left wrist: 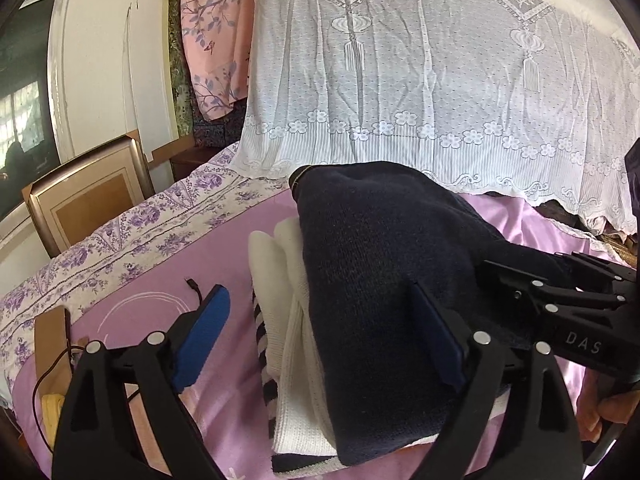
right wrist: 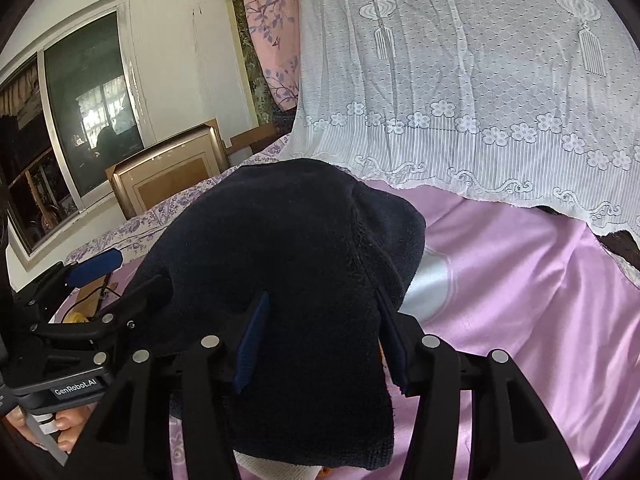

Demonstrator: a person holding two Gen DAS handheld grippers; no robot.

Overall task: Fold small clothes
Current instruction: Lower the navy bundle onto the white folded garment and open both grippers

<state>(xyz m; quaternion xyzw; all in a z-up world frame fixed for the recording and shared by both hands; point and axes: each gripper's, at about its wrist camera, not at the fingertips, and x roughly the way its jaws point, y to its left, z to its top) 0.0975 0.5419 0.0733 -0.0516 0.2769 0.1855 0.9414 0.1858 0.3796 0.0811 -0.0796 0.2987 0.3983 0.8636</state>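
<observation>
**Ana:** Garments first: how many do you count on the bed?

**Ben:** Three that I can tell apart. One dark navy knit (left wrist: 384, 288) lies on top, one white knit (left wrist: 292, 320) sits under it and shows at its nine o'clock side, and one striped black-and-white piece (left wrist: 262, 344) peeks out at the white one's nine o'clock edge. All three rest in a stack on the pink satin sheet (left wrist: 236, 272).

**Ana:** And the tongs?

**Ben:** Two pairs. The left tongs (left wrist: 320, 336) stand wide. One blue pad (left wrist: 204, 332) hangs free over the sheet at nine o'clock of the stack, the other lies against the navy knit's top. Nothing is pinched between them.

**Ana:** The right pair?

**Ben:** The right tongs (right wrist: 324, 344) stand about halfway, and a fold of the navy knit (right wrist: 288, 264) fills the gap between the two pads. Both pads touch the cloth, so they hold it.

**Ana:** Anything else to count?

**Ben:** One white lace cloth (left wrist: 420, 80) hangs at twelve o'clock, one pink floral cloth (left wrist: 216, 32) at eleven, and one floral bedspread (left wrist: 132, 240) borders the sheet at ten. One hand (right wrist: 68, 428) shows at seven o'clock in the right wrist view, gripping a handle.
</observation>
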